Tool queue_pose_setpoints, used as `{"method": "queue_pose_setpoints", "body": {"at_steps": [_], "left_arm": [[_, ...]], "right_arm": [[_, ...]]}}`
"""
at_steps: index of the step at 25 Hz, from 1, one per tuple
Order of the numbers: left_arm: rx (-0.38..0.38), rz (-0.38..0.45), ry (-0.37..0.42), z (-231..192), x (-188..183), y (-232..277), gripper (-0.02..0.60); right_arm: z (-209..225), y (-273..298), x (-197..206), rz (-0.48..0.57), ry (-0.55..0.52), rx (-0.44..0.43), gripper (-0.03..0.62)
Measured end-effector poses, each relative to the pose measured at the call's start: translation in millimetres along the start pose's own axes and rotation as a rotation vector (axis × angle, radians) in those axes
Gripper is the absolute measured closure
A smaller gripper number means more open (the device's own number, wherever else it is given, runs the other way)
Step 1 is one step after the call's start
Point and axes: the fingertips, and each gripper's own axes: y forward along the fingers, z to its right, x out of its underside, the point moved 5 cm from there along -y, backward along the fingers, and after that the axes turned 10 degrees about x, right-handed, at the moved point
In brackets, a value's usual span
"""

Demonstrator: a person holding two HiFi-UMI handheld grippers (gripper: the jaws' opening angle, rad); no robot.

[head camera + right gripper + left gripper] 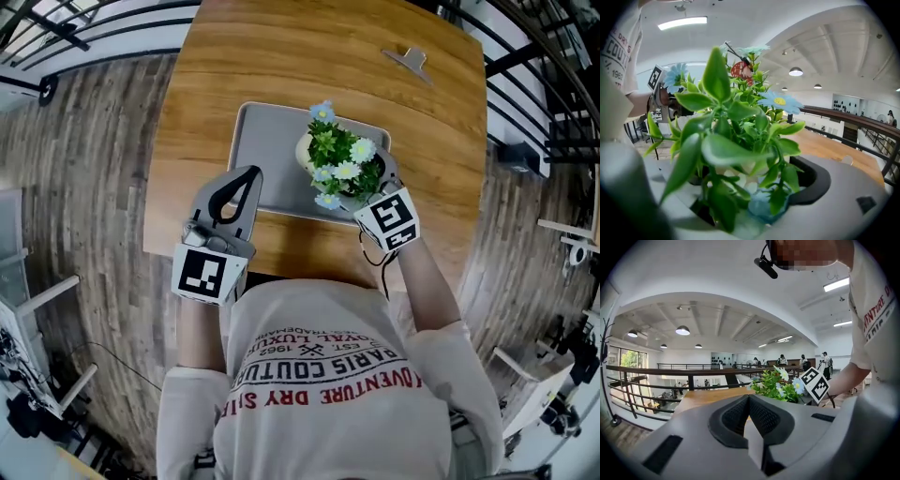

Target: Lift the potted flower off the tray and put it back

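Left gripper [248, 174]: over the near-left part of the tray, jaws pressed together tip to tip with nothing between them (its own view shows the tips meeting).
Tray [255, 139]: grey and rectangular, lying flat on the wooden table [309, 56], toward the person's side.
Potted flower [337, 161]: over the tray's right half. It has a white pot, green leaves, and pale blue and white blossoms. Whether its base touches the tray cannot be told.
Right gripper [368, 192]: jaws clamped on the pot from the near-right side. Leaves fill most of its own view, with the white pot showing between them.
Far right of the table: a small grey clip-like piece [408, 59], well apart from the tray.
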Motion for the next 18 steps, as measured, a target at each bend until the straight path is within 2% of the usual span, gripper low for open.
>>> {"method": "queue_pose_setpoints", "body": {"at_steps": [4,9,18], "left_arm": [[-0.013,-0.014,-0.040,-3.5,27.8,-5.2,0.569],[-0.072,-0.048,-0.093,-5.2,54.2,-4.4,0.569],[-0.154,-0.081,-0.154,-13.5,83.5,-6.0,0.569]], "right_arm": [[-17.6,34.0,22.0,-0.035,-0.024,-0.088,0.117],[-34.3,64.8,43.8,-0.067,-0.070,-0.200,0.117],[-48.3,95.6,61.9,-0.069,-0.178,-0.305,0.117]]}}
